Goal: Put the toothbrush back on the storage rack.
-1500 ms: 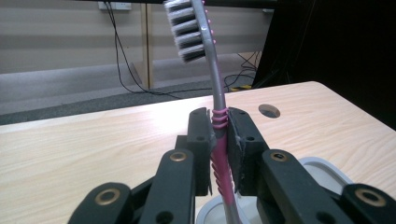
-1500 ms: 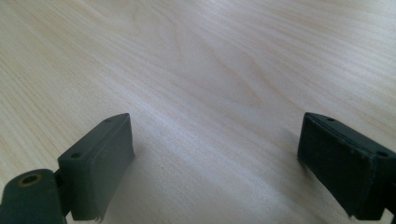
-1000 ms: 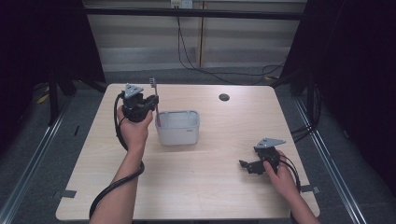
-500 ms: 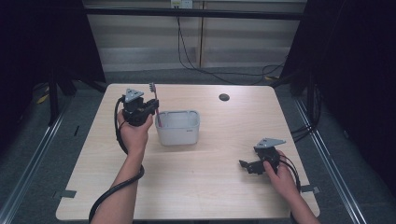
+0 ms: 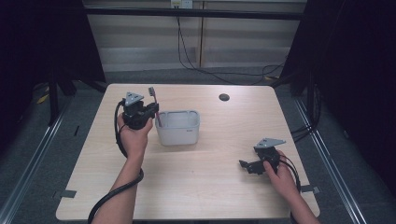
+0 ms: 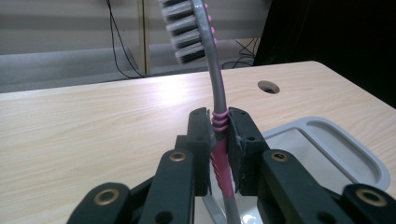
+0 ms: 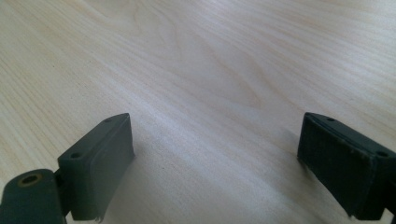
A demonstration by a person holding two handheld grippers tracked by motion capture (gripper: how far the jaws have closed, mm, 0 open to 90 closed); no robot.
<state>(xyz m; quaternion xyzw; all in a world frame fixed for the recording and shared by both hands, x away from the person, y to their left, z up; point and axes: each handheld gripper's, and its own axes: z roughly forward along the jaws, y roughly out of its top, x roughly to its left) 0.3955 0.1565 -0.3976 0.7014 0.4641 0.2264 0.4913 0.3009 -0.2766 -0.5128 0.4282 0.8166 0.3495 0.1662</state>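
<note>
**Me:** Fingers [image 6: 218,140] on my left gripper [image 5: 140,112] are clenched on the toothbrush [image 6: 215,93], right at its pink ribbed grip, bristles up, handle running down between the 2 pads. So the pickup looks done.

**Other:** And the drop?

**Me:** Not yet, I'd say. It hangs just beside the left rim of the grey bin [image 5: 178,127], lower end near the wall, so what's left is lowering it in and letting go. Right gripper [image 5: 252,165] sits released on the tabletop [image 5: 205,186], well apart.
</note>
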